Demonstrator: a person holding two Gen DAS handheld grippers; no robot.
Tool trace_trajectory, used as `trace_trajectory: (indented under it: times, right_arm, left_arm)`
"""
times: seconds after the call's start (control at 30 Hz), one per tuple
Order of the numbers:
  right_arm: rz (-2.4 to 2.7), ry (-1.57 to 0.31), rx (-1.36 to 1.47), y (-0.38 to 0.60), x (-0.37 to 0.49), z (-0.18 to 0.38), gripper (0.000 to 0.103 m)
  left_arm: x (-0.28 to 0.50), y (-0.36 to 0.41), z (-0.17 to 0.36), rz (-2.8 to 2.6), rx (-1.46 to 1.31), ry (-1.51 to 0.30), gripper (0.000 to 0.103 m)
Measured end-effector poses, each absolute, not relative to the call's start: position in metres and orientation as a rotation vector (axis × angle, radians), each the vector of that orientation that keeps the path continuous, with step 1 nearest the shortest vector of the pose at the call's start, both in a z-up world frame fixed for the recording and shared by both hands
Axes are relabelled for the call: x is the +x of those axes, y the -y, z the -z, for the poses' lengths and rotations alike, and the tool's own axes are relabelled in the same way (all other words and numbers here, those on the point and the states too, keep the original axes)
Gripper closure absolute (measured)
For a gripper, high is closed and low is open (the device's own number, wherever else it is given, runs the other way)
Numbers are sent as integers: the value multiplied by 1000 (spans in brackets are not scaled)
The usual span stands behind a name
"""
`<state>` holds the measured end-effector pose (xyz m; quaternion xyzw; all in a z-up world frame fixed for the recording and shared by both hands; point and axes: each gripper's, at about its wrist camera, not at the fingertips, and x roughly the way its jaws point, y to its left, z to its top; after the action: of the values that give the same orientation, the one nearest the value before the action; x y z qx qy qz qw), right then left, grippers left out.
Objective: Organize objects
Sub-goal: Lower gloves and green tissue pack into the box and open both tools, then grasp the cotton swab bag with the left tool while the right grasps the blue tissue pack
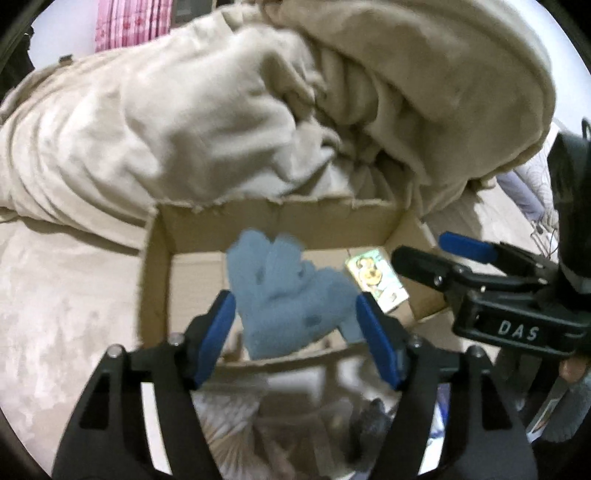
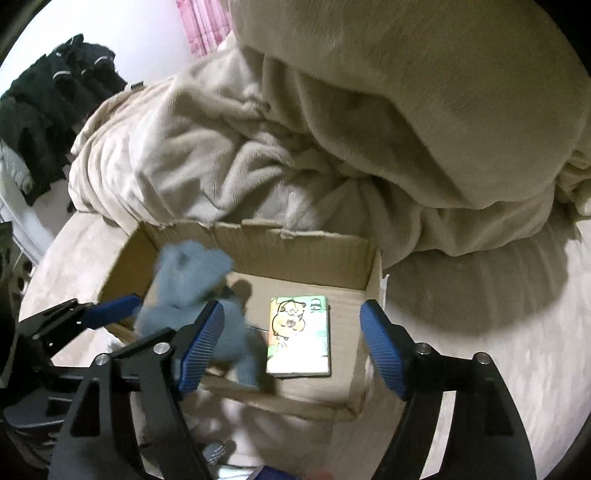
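An open cardboard box (image 1: 192,284) (image 2: 295,254) sits on a beige bed. Blue knitted gloves (image 1: 291,291) (image 2: 192,284) are inside it, blurred as if falling or just dropped. A small pack with a cartoon animal on it (image 1: 376,282) (image 2: 299,336) lies flat on the box floor at the right. My left gripper (image 1: 295,325) is open above the box's near edge with the gloves between its blue pads but not clamped. My right gripper (image 2: 291,339) is open above the pack; it also shows in the left wrist view (image 1: 424,251).
A crumpled beige blanket (image 1: 229,110) (image 2: 332,129) is heaped right behind the box. Dark clothes (image 2: 51,99) lie at the far left. Pink fabric (image 1: 133,22) hangs at the back. Loose items (image 1: 332,417) lie in front of the box.
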<state>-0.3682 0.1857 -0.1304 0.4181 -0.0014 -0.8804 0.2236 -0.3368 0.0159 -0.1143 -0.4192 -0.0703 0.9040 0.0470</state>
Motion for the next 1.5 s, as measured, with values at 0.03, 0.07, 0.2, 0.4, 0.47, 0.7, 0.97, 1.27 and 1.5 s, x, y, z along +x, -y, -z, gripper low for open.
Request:
trace_trajectory:
  times: [0.03,0.07,0.2,0.4,0.47,0.7,0.97,1.27,1.5]
  right_arm:
    - [2439,5,1147,-185,-366,126,19]
    - [2447,10,1139,-187,-362,122,16]
    - [2483,54,1054,-197,-336,89,8]
    - [2546,62,913,-212,-278,35,8]
    - [2558,58,879,-216,-258,20,8]
    - [2552,72,816,-231,-191,-8,8]
    - [2508,72,822,-239,-136,-5,8]
    - [2531,86,841,-267,-107,14,8]
    - [2510,72,918,-271,-119,50,8]
  left_arm:
    - [-332,-13,107,-2768,-1266,221,32]
    - [-325,-10,97,-2783,-1239,227,28]
    - [-291,-6,63,-2836,-1155,224,15]
    - [-221,-5,9,-2930,-1022,195,5]
    - [-200,-6,0,-2940,-989,207,5]
    - [-131,-15,-18,-2972,-938,235,0]
    - [-84,-24,-8,-2960,-982,245,0]
    - [-70,-27,31,-2898,-1100,291,0]
    - [-89,-37,69,-2874,-1168,283,0]
